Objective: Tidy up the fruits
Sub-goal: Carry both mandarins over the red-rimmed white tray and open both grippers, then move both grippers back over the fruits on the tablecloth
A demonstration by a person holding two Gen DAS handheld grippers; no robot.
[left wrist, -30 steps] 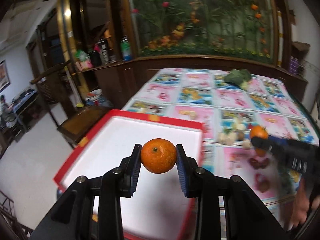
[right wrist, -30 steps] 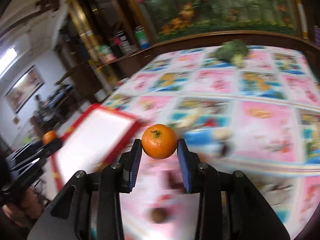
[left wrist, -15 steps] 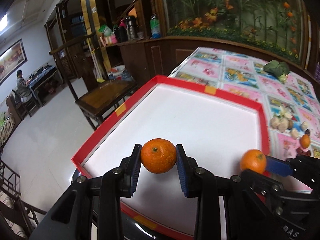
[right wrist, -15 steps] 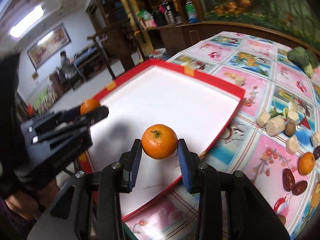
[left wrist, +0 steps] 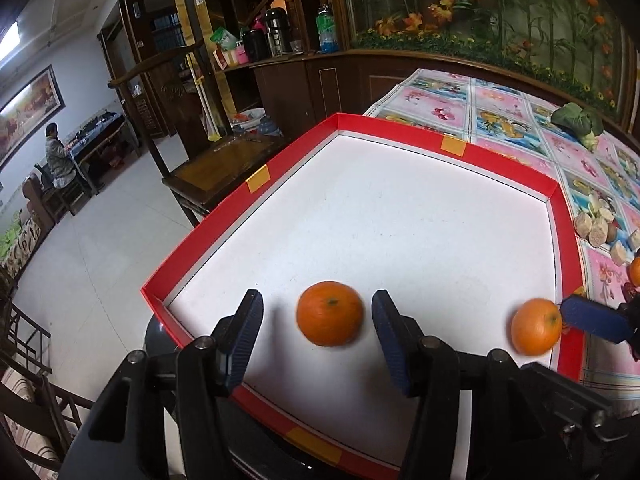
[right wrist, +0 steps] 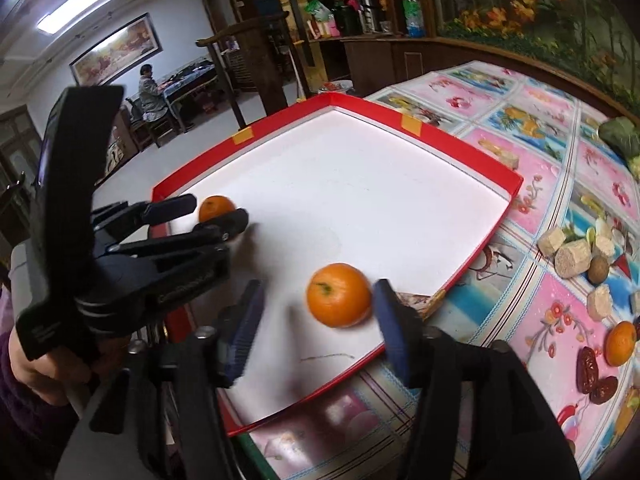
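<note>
A red-rimmed tray with a white floor lies at the table's left end. In the left wrist view my left gripper hangs low over the tray's near part, jaws opening, and an orange sits blurred between the pads, touched by neither. In the right wrist view my right gripper is over the tray's near right part, jaws also opening. Its orange is loose between the pads, close to the right one. The left gripper and its orange show at the left.
On the picture-print cloth to the right of the tray lie another orange, red dates, pale cut pieces and a green vegetable. A wooden chair stands by the tray's left side. A person sits far back.
Both grippers came over the tray and sank toward its floor. Their jaws have spread, and each orange, gripped before, now sits free between the pads.
</note>
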